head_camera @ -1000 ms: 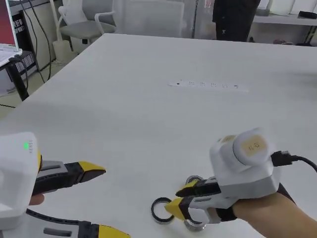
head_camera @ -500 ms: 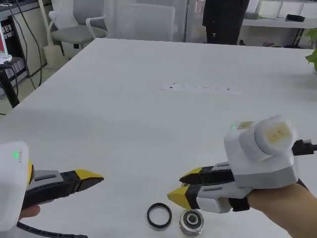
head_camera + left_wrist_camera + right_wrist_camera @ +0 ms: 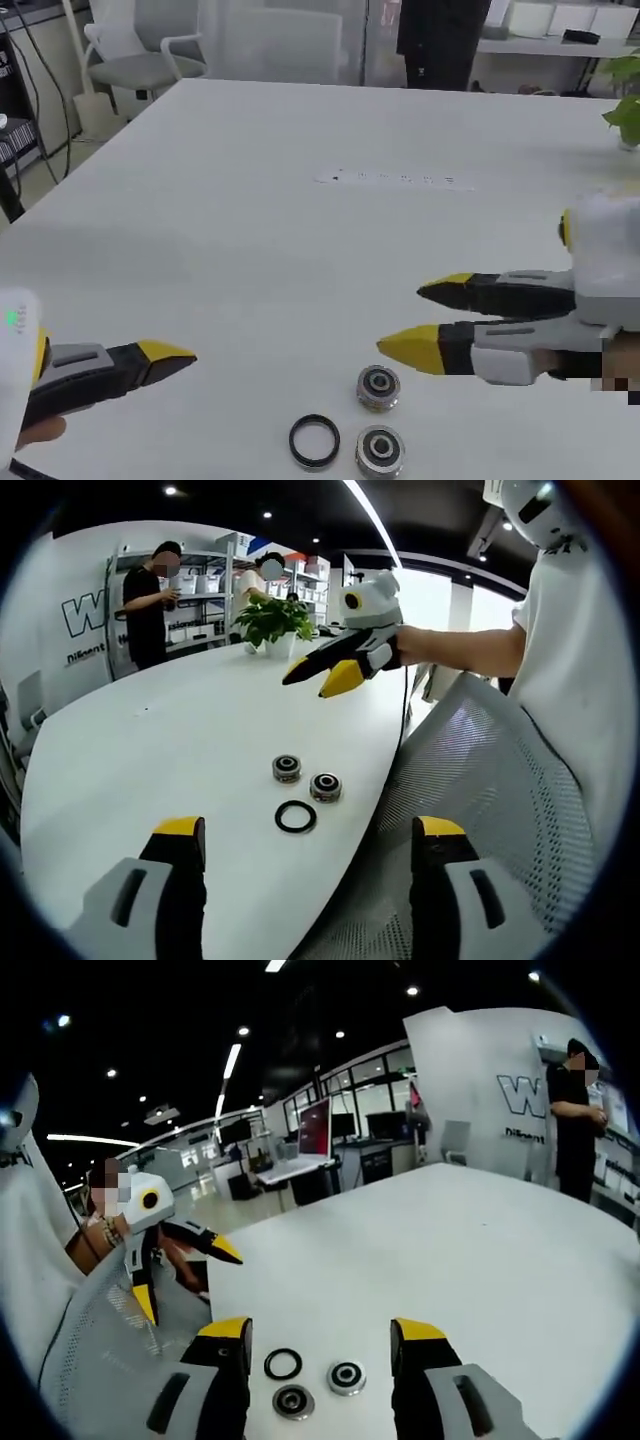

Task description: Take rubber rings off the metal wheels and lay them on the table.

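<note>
Two metal wheels (image 3: pixel 378 387) (image 3: pixel 380 450) lie flat near the white table's front edge. A loose black rubber ring (image 3: pixel 314 440) lies flat just left of the nearer wheel. My right gripper (image 3: pixel 400 318) hovers open above and to the right of them, holding nothing. From the lower left my left gripper (image 3: pixel 310 826) points at them, open and empty, well short of the ring (image 3: pixel 296 817) and the wheels (image 3: pixel 287 768) (image 3: pixel 325 787). In the right gripper view the ring (image 3: pixel 283 1364) and both wheels (image 3: pixel 347 1377) (image 3: pixel 293 1401) lie just ahead, between the jaws.
The white table (image 3: pixel 300 230) stretches far ahead with faint small marks (image 3: pixel 395 178) at its middle. An office chair (image 3: pixel 150 55) stands past the far left corner. A person (image 3: pixel 435 40) stands behind the far edge, and a potted plant (image 3: pixel 625 110) sits at the right.
My right gripper has lifted off the wheels and drawn back to the right, its jaws now wider apart. That uncovers both wheels beside the ring. The left gripper has hardly moved.
</note>
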`<state>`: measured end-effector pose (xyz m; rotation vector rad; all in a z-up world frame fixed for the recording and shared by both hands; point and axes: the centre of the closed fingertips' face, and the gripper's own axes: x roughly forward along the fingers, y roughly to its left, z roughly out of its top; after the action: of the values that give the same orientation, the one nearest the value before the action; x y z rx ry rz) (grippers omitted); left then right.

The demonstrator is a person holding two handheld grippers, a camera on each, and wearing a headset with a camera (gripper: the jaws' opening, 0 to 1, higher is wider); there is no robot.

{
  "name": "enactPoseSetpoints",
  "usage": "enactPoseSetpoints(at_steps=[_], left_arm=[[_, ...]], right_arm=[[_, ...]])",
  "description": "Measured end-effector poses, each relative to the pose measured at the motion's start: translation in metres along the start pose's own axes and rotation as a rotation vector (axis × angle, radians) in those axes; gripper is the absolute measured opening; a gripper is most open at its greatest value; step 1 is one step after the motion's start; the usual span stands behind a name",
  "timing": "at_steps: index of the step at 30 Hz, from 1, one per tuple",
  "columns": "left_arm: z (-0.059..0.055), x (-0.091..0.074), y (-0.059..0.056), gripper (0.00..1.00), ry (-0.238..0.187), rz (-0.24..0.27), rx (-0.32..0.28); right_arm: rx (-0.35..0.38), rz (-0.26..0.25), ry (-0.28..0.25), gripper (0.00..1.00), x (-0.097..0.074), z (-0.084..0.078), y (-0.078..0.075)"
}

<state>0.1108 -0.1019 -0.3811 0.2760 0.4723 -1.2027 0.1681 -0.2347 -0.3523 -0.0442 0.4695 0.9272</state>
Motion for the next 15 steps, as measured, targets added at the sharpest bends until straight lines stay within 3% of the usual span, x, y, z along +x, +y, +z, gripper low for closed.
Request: enactPoseSetpoints(at_steps=[6, 15], left_arm=[[0.007, -0.007, 0.009, 0.9, -0.039, 0.028, -0.022], [0.003, -0.017, 0.022, 0.97, -0.049, 0.081, -0.047]], right_arm=[[-0.019, -0.025, -0.027, 0.67, -0.024, -0.002, -0.002], [-0.044, -0.072, -0.045, 0.83, -0.055, -0.021, -0.003]])
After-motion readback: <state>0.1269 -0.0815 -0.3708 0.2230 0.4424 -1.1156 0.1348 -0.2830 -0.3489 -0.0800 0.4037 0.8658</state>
